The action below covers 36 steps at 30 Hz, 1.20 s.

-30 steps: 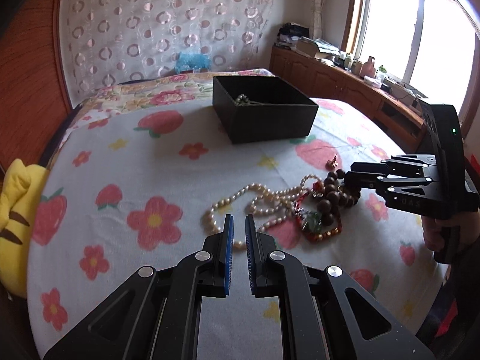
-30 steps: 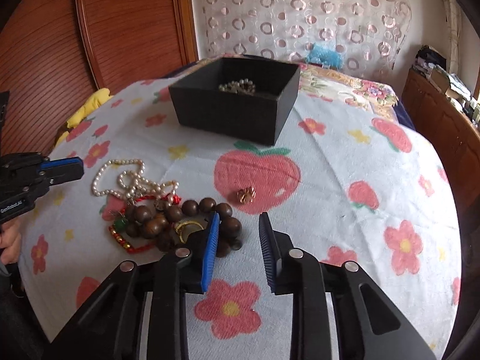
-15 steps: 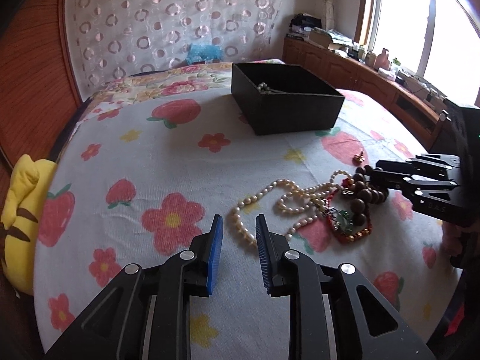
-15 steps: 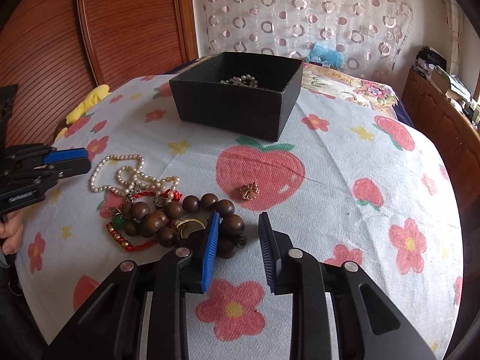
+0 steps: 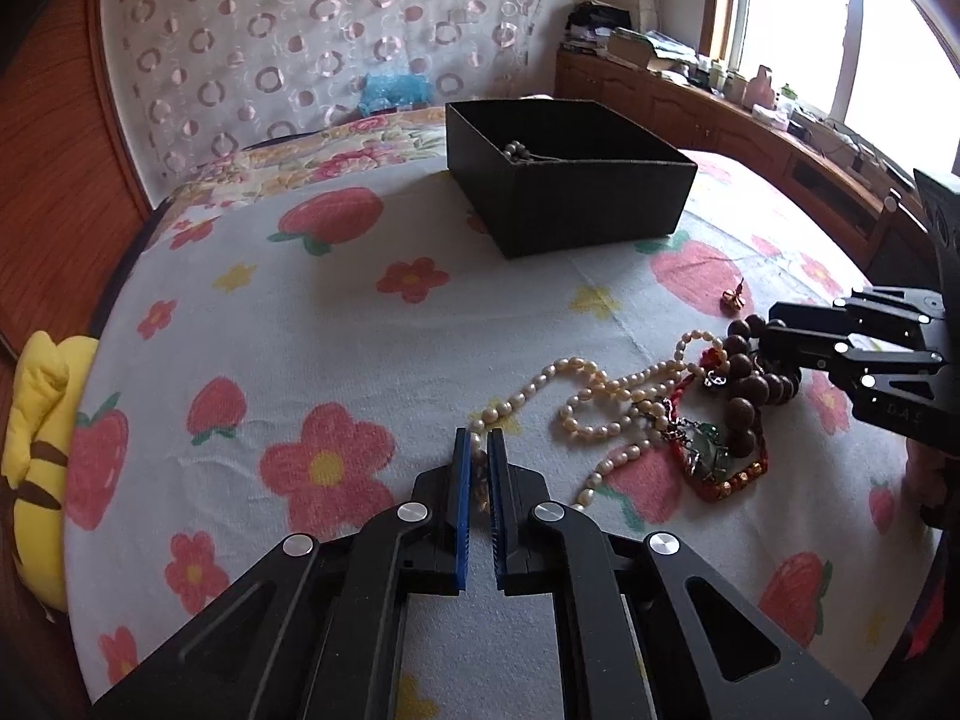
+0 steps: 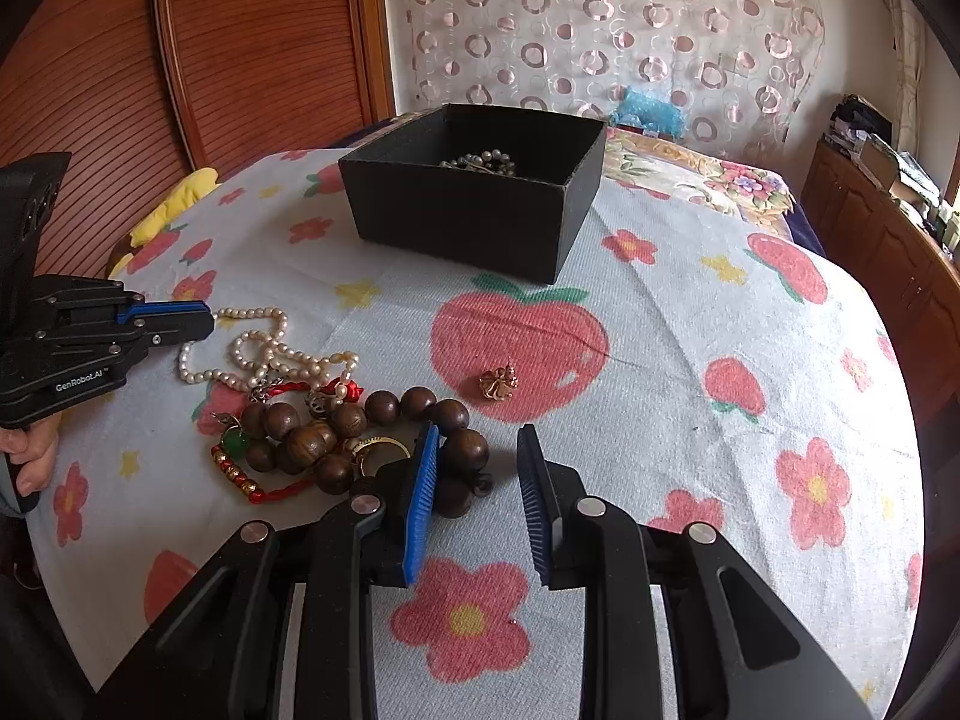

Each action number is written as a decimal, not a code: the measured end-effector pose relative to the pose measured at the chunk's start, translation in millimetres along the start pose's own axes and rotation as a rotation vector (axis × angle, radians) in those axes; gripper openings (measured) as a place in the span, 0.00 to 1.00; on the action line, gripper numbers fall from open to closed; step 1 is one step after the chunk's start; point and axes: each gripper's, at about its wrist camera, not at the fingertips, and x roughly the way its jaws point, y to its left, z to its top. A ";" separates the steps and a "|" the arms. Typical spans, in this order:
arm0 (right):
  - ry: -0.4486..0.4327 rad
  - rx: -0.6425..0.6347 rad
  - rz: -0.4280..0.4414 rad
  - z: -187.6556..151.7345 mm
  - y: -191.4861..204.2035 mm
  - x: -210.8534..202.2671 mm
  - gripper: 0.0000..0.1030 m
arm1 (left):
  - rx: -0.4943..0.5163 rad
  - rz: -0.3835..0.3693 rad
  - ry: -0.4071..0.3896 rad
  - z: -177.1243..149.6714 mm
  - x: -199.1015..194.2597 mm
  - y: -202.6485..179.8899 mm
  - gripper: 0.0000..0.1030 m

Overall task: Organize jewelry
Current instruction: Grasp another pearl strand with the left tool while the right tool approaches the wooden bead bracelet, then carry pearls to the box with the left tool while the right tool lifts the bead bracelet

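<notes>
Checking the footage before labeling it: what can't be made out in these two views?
- Black box contents: near wall hides most, both views.
- Pearl necklace grip: left tongs cover the contact, left wrist view.
- Wooden bead bracelet: partly behind right tongs, right wrist view.

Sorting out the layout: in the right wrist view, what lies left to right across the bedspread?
Left tongs → pearl necklace → wooden bead bracelet → gold earring.

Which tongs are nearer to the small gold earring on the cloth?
Right. The right tongs stand open just short of the gold earring; the left tongs sit across the jewelry pile, closed around the pearl necklace.
</notes>
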 end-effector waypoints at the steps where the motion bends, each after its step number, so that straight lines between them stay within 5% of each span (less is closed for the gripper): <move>1: 0.000 0.001 0.001 0.3 0.2 0.4 0.28 | -0.006 0.002 -0.013 0.0 -4.1 -0.2 0.04; 13: 0.000 -0.002 -0.003 -0.3 0.1 -0.1 0.27 | -0.051 -0.029 -0.248 9.3 -103.4 -4.1 0.04; 18: -0.001 -0.042 -0.008 -0.3 7.2 -0.1 0.16 | -0.043 -0.038 -0.291 15.0 -122.6 -6.5 0.04; 36: -0.167 -0.115 0.038 50.8 31.0 -77.4 0.16 | -0.034 -0.050 -0.382 39.3 -152.4 -0.1 0.04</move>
